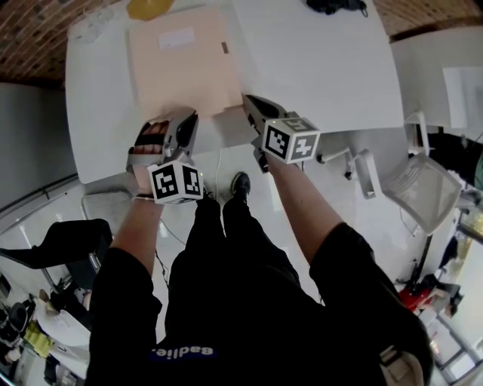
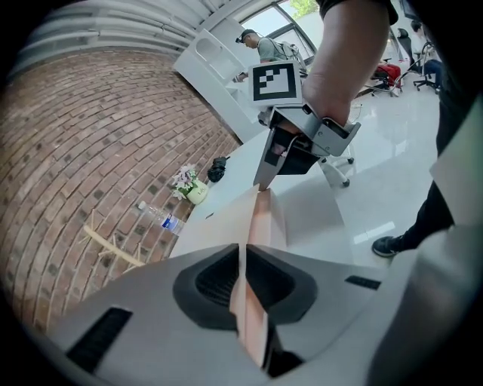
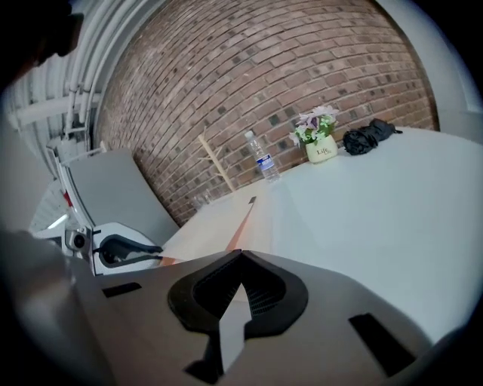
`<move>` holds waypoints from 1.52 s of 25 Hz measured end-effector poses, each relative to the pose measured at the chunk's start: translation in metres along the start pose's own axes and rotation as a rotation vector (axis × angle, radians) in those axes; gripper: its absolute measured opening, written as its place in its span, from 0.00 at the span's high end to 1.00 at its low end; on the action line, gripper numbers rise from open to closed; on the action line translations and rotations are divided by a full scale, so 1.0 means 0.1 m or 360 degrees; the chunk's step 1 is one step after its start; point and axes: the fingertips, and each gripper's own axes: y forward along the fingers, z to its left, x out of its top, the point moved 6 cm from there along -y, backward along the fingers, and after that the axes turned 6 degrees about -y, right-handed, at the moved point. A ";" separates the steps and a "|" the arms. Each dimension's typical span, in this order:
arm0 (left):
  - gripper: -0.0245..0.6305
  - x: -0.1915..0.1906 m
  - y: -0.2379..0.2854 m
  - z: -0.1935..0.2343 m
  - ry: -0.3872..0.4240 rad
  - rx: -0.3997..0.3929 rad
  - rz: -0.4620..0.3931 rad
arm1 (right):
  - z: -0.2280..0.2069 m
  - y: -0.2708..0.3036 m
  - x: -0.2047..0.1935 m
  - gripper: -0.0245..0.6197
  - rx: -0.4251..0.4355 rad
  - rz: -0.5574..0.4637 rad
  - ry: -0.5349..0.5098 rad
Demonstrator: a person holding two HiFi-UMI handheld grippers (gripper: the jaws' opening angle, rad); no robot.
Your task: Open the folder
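Gripping what, those two tools at the near edge? (Desk)

The folder [image 1: 181, 64], pale peach, lying on the near left part of the white bench [image 1: 324, 60]. The left hand-held gripper [image 1: 189, 114] is clamped on its near left corner, and the left gripper view shows the peach sheet pinched between closed jaws. The right hand-held gripper [image 1: 247, 100] is closed on the near right corner, with a pale strip of sheet caught between its pads. (Photographer)

Is the cover up? (Desk)

At the right corner the sheet stands slightly raised, as the left gripper view shows. From the head view the rest lies flat. How many leaves each grip takes, I cannot tell. (Photographer)

Anything unreadable or cut off? (Desk)

The white label [image 1: 176, 39] on the cover has print too small to read. A yellow object [image 1: 147, 7] at the far edge is cropped by the frame. At the bench's far side, before the brick wall [image 3: 264, 75], stand a water bottle [image 3: 263, 162] and a small pot of flowers [image 3: 318, 143]. The dark bundle [image 3: 370, 136] to their right is too indistinct to name. (Photographer)
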 end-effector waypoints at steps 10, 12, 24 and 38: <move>0.93 -0.05 -0.16 0.18 -0.0362 0.0120 -0.0133 | 0.02 0.08 0.00 0.92 -0.0068 0.0147 -0.0265; 0.93 -0.08 -0.24 0.23 -0.0498 0.0164 -0.0176 | 0.02 0.09 0.00 0.92 -0.0072 0.0154 -0.0270; 0.93 -0.47 -0.84 0.59 -0.1630 0.0451 -0.0496 | 0.03 0.10 -0.01 0.92 -0.0125 0.0220 -0.0352; 0.95 -1.45 -1.29 0.60 -0.2767 0.0783 -0.0733 | 0.08 0.13 0.01 0.92 -0.0183 0.0291 -0.0439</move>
